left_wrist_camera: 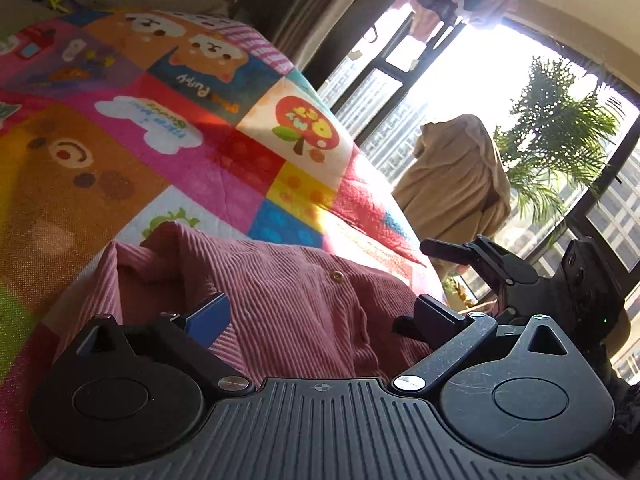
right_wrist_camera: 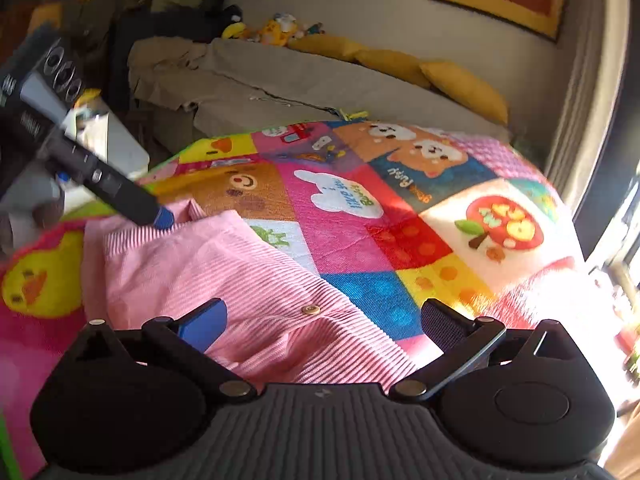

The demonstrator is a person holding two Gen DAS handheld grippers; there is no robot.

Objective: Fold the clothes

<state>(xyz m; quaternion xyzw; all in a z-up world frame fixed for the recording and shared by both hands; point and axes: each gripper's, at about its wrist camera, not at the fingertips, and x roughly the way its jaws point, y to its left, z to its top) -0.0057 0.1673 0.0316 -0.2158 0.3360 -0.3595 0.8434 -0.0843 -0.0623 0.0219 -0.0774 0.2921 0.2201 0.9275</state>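
Observation:
A pink corduroy shirt [left_wrist_camera: 280,304] with small round buttons lies on a colourful cartoon blanket [left_wrist_camera: 168,152]. My left gripper [left_wrist_camera: 324,312] is open just above the shirt's near part, fingers wide apart. The right gripper's fingers [left_wrist_camera: 452,252] show at the right of the left wrist view. In the right wrist view the same shirt [right_wrist_camera: 224,272] lies partly folded on the blanket [right_wrist_camera: 400,208]. My right gripper [right_wrist_camera: 324,320] is open over the shirt's near edge. The left gripper's blue-tipped finger [right_wrist_camera: 160,216] rests by the shirt's far corner.
A beige covered sofa [right_wrist_camera: 280,88] with yellow cushions [right_wrist_camera: 460,84] stands behind the blanket. A large window [left_wrist_camera: 480,80], a palm plant [left_wrist_camera: 560,128] and a beige draped cloth [left_wrist_camera: 460,184] are to the right. The blanket's edge drops off at the right.

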